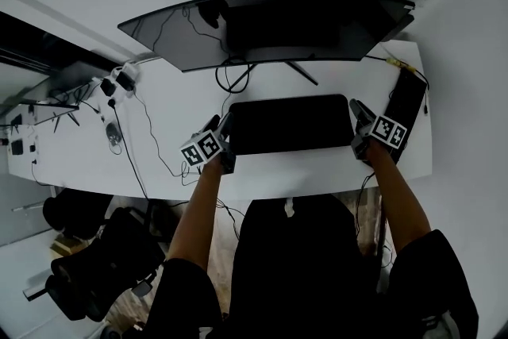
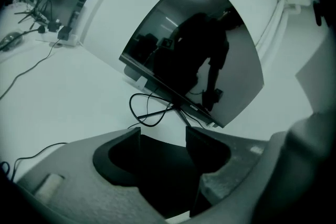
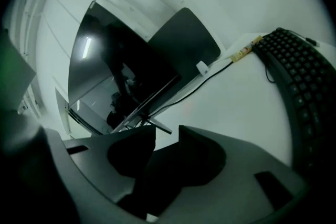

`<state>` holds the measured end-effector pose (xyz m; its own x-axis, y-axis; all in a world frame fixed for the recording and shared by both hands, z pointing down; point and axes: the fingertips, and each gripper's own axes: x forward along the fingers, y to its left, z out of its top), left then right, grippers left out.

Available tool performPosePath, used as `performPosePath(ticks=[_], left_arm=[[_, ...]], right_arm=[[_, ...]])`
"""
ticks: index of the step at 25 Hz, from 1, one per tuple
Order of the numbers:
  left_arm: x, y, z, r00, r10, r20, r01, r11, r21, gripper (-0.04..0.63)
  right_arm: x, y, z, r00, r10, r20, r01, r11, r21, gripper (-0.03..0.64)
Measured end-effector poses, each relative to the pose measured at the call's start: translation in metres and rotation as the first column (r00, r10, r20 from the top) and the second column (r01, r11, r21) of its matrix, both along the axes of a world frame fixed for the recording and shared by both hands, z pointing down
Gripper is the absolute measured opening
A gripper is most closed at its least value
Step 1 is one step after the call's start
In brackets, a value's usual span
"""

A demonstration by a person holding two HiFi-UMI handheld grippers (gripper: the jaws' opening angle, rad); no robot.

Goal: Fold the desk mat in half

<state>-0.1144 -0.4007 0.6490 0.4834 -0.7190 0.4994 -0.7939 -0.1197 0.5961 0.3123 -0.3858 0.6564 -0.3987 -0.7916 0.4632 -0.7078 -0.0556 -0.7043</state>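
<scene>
Mat (image 1: 290, 123), apparently already doubled, lies mid-way along the desk (image 1: 317, 171) before the monitor (image 1: 270, 28); left gripper (image 1: 221, 125) and right gripper (image 1: 357, 113) flank its ends, jaws apart, gripping nothing, one per end to keep the fold square.

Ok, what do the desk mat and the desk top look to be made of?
The desk mat looks like soft fabric or faux leather, matte black: no glare, rounded corners. The desk top looks like white laminate, smooth: even, grainless surface.
</scene>
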Motion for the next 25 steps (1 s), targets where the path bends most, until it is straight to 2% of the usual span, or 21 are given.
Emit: performPosePath(ticks=[4, 7, 13, 17, 22, 25], left_arm=[[0.004, 0.025, -0.041, 0.997, 0.055, 0.044, -0.059, 0.995, 0.086, 0.253], [0.008, 0.048, -0.074, 0.995, 0.072, 0.063, -0.082, 0.983, 0.165, 0.253], [0.015, 0.098, -0.134, 0.997, 0.069, 0.019, -0.071, 0.954, 0.292, 0.253], [0.018, 0.123, -0.159, 0.994, 0.081, 0.069, -0.100, 0.928, 0.359, 0.253], [0.022, 0.146, -0.168, 0.984, 0.111, 0.136, -0.157, 0.905, 0.395, 0.247], [0.017, 0.150, -0.173, 0.980, 0.113, 0.162, -0.172, 0.892, 0.418, 0.194]], right_arm=[[-0.012, 0.032, -0.029, 0.989, -0.096, -0.115, 0.102, 0.994, 0.048, 0.117], [-0.022, 0.059, -0.061, 0.969, -0.132, -0.209, 0.159, 0.980, 0.121, 0.117], [-0.063, 0.106, -0.113, 0.959, -0.128, -0.255, 0.183, 0.961, 0.206, 0.115], [-0.087, 0.119, -0.147, 0.949, -0.108, -0.296, 0.192, 0.943, 0.273, 0.115], [-0.098, 0.129, -0.176, 0.933, -0.064, -0.355, 0.192, 0.922, 0.338, 0.112], [-0.102, 0.131, -0.182, 0.918, -0.054, -0.393, 0.202, 0.916, 0.347, 0.109]])
